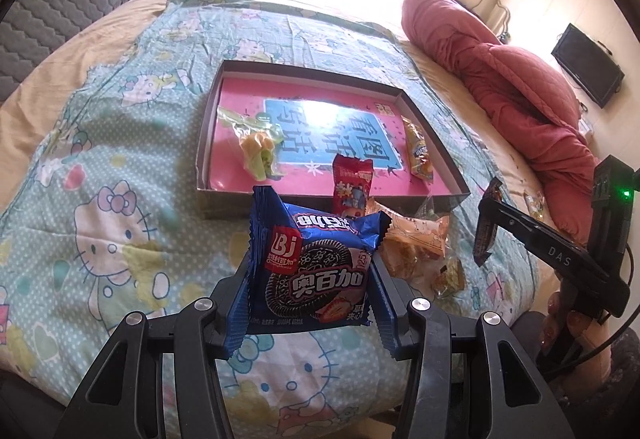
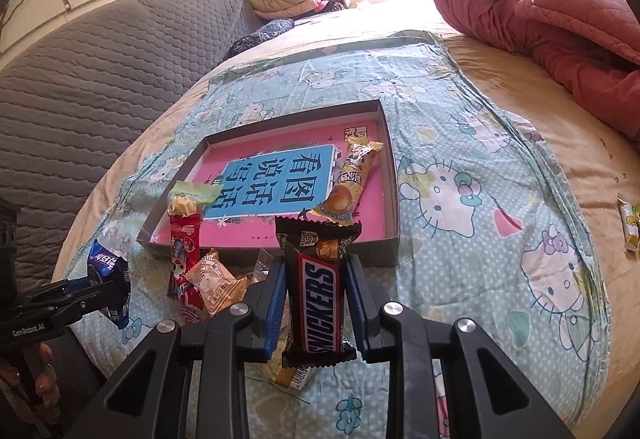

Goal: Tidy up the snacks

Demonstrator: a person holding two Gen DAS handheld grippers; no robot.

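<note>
My left gripper (image 1: 312,271) is shut on a blue sandwich-cookie packet (image 1: 316,263), held upright above the cartoon-cat sheet. At the right edge of that view, my right gripper (image 1: 490,215) grips a brown Snickers bar (image 1: 484,235). The right wrist view shows the right gripper (image 2: 316,267) shut on the Snickers bar (image 2: 320,299), and the left gripper (image 2: 92,287) with the blue packet (image 2: 110,279) at the left. Ahead lies a shallow box (image 1: 332,75) with a pink bottom. It holds a green-yellow snack (image 1: 258,143) and a yellow one (image 1: 418,149). A red packet (image 1: 352,187) lies across its near wall.
Loose snacks sit in front of the box: an orange packet (image 1: 416,239) and a small brown one (image 1: 448,275). Another wrapper (image 2: 630,227) lies far right on the bed. A red quilt (image 1: 500,79) is heaped at the right, a grey padded headboard (image 2: 100,59) at the left.
</note>
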